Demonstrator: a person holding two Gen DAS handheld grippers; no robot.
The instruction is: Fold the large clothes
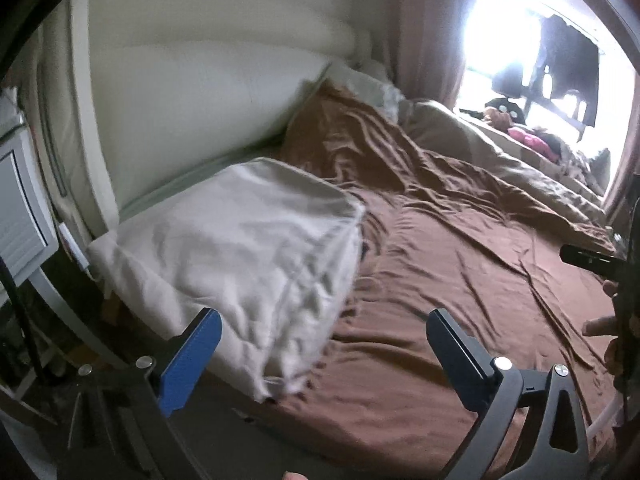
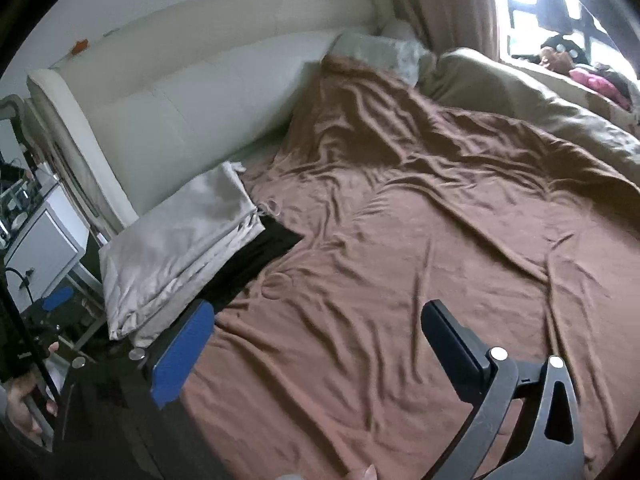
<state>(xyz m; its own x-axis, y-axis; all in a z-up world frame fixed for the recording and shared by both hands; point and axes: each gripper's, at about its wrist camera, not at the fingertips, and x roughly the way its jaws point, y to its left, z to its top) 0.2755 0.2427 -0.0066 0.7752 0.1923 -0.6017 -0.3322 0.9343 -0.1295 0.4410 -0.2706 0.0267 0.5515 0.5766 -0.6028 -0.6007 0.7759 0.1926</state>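
Brown sheet (image 2: 400,240) covered the bed; folded pale cloth (image 2: 176,248) looked soft, light, best pinched at corners; left gripper (image 1: 324,344) and right gripper (image 2: 316,336) were both spread, empty

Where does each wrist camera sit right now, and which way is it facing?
Left wrist: over the bed's near-left corner, facing the folded pale cloth; left gripper open, the other hand at the right edge.
Right wrist: further right, facing the brown sheet; right gripper open.
Shared: pale cloth, sheet, white headboard, window.
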